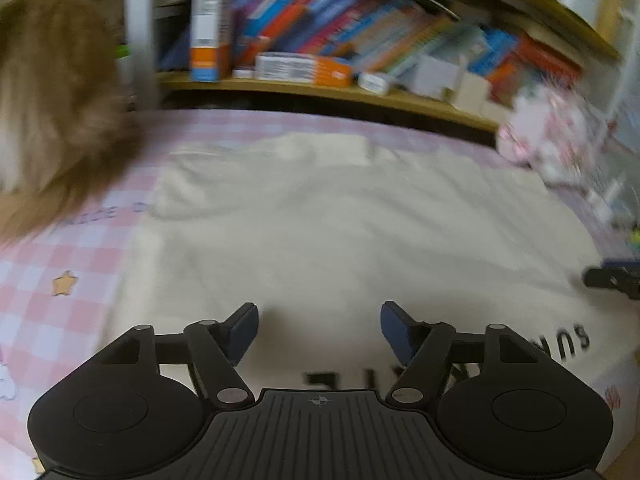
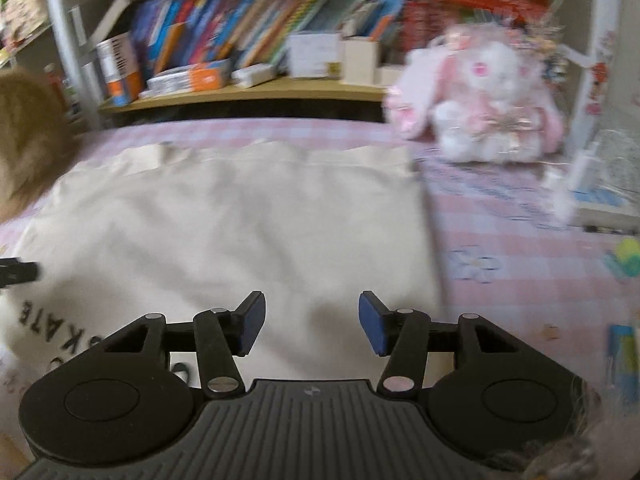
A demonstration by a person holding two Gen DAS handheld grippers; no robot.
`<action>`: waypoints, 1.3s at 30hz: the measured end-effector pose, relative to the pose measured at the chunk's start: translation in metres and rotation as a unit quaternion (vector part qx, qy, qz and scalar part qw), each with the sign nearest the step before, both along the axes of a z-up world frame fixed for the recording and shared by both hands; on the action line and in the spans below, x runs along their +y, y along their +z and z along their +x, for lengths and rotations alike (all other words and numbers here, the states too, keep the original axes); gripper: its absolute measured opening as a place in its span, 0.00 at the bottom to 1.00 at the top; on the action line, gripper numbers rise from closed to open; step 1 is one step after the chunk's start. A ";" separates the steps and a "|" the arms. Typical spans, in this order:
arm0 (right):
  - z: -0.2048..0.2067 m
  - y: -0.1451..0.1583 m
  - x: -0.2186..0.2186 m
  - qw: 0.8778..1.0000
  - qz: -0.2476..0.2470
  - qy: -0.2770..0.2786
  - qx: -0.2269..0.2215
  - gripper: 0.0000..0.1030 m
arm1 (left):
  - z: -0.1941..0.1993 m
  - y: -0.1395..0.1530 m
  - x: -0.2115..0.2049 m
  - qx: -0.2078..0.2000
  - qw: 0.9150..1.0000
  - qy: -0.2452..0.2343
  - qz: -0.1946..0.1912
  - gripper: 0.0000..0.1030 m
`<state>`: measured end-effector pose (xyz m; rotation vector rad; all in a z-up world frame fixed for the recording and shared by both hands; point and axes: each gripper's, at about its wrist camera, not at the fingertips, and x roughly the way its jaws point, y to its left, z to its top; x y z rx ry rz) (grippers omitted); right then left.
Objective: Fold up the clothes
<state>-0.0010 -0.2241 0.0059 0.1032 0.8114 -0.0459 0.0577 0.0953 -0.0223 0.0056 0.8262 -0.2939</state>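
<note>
Cream shirt (image 2: 240, 232) is seen part-folded on bed (image 2: 500, 216); both hand-held grippers, left (image 1: 319, 334) and right (image 2: 312, 322), gape empty at 6 o'clock; further folds are judged outstanding.

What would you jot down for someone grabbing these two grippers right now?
Left gripper: open, nothing between the pads, above the garment's near part.
Right gripper: open, empty too, near the garment's right edge.
Cream garment: flat on the pink checked bedsheet, black lettering at the near edge, a fold seemingly already made.
Plush rabbit sits beyond the right corner.
Left: probably further folds; pick fresh grip points.
</note>
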 end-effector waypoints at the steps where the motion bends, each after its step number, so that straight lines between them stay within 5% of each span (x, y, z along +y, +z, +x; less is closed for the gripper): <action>1: 0.001 -0.002 0.005 1.000 0.000 0.006 0.002 0.52 | -0.003 -0.002 -0.003 0.003 1.000 -0.001 0.004 0.69; 11: -0.014 -0.025 0.042 0.998 -0.015 0.052 0.026 0.64 | -0.020 -0.003 -0.023 0.024 0.999 0.022 0.024 0.88; 23: -0.016 -0.032 0.035 0.999 -0.002 0.045 0.015 0.79 | -0.031 -0.014 -0.038 0.035 0.996 0.015 0.080 0.99; 39: -0.027 -0.028 0.065 0.999 -0.024 0.007 0.026 0.82 | -0.036 -0.011 -0.020 0.018 0.997 -0.046 0.053 1.00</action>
